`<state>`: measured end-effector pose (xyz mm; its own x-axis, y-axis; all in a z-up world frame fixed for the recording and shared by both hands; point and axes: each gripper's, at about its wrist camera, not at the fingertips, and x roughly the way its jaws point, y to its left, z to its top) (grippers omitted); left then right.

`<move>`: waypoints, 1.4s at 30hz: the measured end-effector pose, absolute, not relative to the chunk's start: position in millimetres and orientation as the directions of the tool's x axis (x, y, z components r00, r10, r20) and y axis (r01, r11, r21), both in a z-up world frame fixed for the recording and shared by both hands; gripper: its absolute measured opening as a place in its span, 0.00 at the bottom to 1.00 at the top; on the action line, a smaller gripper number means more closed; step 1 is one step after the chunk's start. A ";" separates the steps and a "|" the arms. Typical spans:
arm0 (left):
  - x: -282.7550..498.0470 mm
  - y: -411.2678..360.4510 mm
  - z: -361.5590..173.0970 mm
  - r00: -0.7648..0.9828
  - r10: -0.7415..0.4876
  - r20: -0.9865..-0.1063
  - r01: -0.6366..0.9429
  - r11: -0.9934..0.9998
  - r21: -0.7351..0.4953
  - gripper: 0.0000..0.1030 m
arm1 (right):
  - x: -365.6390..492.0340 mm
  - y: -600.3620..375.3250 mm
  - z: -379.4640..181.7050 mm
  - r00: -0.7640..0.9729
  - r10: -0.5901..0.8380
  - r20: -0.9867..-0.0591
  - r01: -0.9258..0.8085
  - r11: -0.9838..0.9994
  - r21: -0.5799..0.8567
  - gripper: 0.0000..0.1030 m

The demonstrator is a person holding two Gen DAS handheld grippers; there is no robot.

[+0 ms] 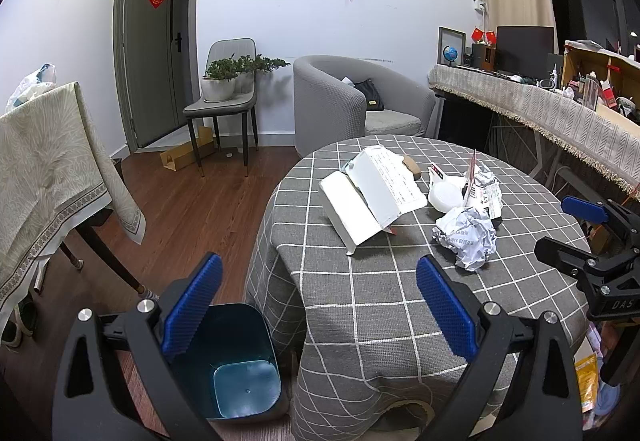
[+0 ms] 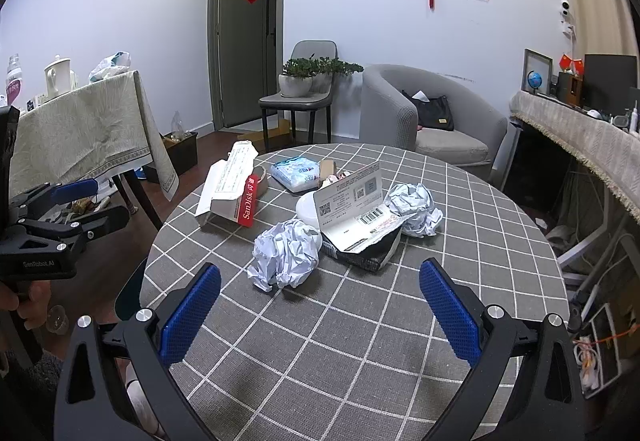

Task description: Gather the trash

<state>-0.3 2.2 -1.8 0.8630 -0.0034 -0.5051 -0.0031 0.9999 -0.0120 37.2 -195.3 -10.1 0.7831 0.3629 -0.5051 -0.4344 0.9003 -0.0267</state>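
Observation:
Trash lies on a round table with a grey checked cloth (image 2: pixel 360 341): a crumpled paper ball (image 2: pixel 286 255), a second paper ball (image 2: pixel 416 209), an opened SanDisk box (image 2: pixel 230 189), a torn card package (image 2: pixel 356 217), a white lid (image 2: pixel 306 209) and a blue-white plastic packet (image 2: pixel 294 169). The nearer paper ball (image 1: pixel 468 237) and the box (image 1: pixel 370 197) also show in the left wrist view. A blue bin (image 1: pixel 236 365) stands open on the floor left of the table. My left gripper (image 1: pixel 320 305) is open and empty above the table edge and bin. My right gripper (image 2: pixel 320 309) is open and empty over the table's near side.
A second table with a beige cloth (image 1: pixel 48 169) stands to the left. A grey armchair (image 1: pixel 360 101) and a chair with potted plants (image 1: pixel 224 89) stand behind. A cluttered counter (image 1: pixel 560 109) runs along the right. A cardboard box (image 1: pixel 188 155) lies on the wooden floor.

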 end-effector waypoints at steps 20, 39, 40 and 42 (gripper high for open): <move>1.8 2.2 -1.6 0.854 -0.037 -0.518 0.019 0.999 -0.039 0.96 | 37.5 -194.4 -11.0 0.780 0.366 -0.507 -0.437 0.899 -0.023 0.97; 16.9 -0.3 -1.5 0.839 -0.099 -0.535 0.079 0.995 -0.060 0.76 | 68.4 -179.1 -29.8 0.641 0.431 -0.635 -0.475 0.873 0.112 0.72; 19.2 -0.8 -1.7 0.837 -0.101 -0.537 0.083 0.995 -0.059 0.75 | 70.4 -178.0 -29.9 0.636 0.433 -0.639 -0.477 0.871 0.115 0.72; 23.5 -0.7 -2.1 0.834 -0.109 -0.541 0.090 0.994 -0.063 0.73 | 75.3 -175.8 -30.4 0.625 0.441 -0.644 -0.480 0.868 0.127 0.72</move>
<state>23.5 -0.7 -2.1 0.8340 -0.1093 -0.5408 0.0896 0.9940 -0.0627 75.3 -175.8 -30.4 0.6252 0.4406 -0.6442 -0.4803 0.8678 0.1273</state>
